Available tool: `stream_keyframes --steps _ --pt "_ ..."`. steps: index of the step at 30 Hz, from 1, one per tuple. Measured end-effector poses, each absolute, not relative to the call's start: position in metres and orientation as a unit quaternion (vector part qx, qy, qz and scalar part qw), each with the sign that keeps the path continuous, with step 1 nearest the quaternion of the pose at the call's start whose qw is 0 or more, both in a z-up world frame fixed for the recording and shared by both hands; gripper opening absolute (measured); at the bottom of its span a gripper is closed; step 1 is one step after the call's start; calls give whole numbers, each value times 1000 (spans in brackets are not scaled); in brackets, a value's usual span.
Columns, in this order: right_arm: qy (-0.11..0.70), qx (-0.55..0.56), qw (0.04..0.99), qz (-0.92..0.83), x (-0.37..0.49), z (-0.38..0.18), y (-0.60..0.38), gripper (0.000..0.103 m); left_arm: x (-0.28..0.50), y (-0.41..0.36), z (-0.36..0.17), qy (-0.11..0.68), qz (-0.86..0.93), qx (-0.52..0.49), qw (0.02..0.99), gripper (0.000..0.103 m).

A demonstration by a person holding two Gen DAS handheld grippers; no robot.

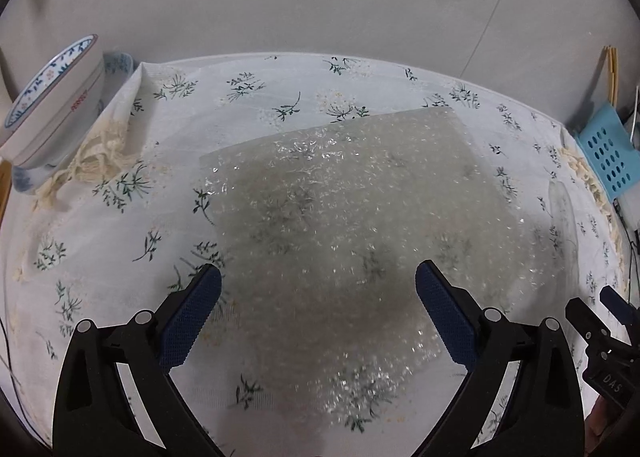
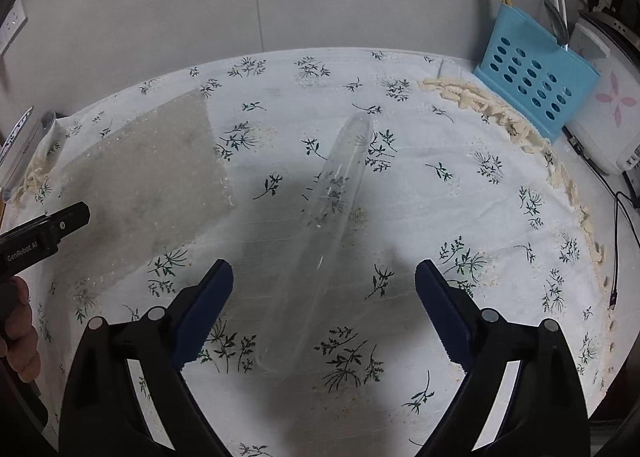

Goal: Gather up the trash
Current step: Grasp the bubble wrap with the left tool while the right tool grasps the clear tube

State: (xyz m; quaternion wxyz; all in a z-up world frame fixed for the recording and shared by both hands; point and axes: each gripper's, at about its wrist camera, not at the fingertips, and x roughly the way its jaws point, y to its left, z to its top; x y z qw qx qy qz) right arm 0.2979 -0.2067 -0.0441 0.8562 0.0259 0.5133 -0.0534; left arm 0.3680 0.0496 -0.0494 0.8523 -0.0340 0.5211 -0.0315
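Observation:
A sheet of clear bubble wrap [image 1: 344,209] lies flat on the floral tablecloth [image 1: 120,217]. My left gripper [image 1: 318,293] hangs open just above its near part, with the wrap showing below the gap between the blue pads. In the right wrist view the same bubble wrap [image 2: 148,177] lies at the left. A long clear plastic tube-shaped wrapper [image 2: 320,225] lies slanted on the tablecloth [image 2: 480,217]. My right gripper [image 2: 324,289] stands open over its near end, pads apart from it. The left gripper's body [image 2: 44,233] shows at the left edge.
A blue-patterned white bowl [image 1: 52,105] stands tilted at the far left. A light blue perforated basket [image 2: 536,85] with chopsticks and a spoon stands far right, beside a white appliance [image 2: 604,117] and dark cables [image 2: 624,225]. A wall lies behind. Fringe [image 2: 492,113] edges the cloth.

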Motion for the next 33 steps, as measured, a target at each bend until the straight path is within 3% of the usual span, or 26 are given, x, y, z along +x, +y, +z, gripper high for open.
stream_keyframes --steps 5,9,14,20,28,33 --pt "530 43 845 -52 303 -56 -211 77 376 46 -61 534 -27 -24 845 92" --pt "539 56 839 -53 306 -60 -213 65 378 37 -63 533 -22 -1 846 90" --pt "538 56 838 -68 307 -58 -215 52 379 27 -60 536 -23 20 843 77" --pt "539 54 837 -77 309 -55 -218 24 380 12 -54 548 -24 33 836 55" --pt "538 59 837 -79 309 -55 -220 24 385 -12 -50 550 -24 64 833 22" --pt "537 58 838 -79 309 -55 -219 24 379 -4 -47 545 -23 57 836 16"
